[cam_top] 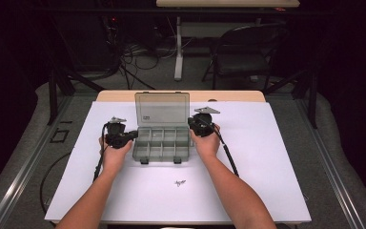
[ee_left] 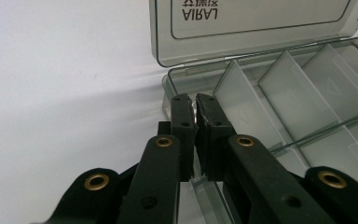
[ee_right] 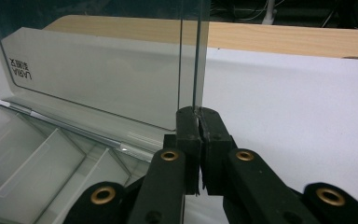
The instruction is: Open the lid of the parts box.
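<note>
the clear compartment box sat mid-bench on the white sheet, lid standing upright at the far edge, compartments looked empty. left tool was pressed together on the box's left side wall, wall pinched between its jaws at the corner near the hinge. right tool was pressed together on the lid's right edge, thin panel caught between its jaws just above the hinge. so base was pinned by the left, lid was driven by the right. judged the step as swinging the lid. advice was: keep the left clamp steady so the base didn't slide on the sheet, move the right along the hinge's arc rather than straight down, keep the grip light since the thin plastic could flex or slip, release only once the lid was seated over the front latches
</note>
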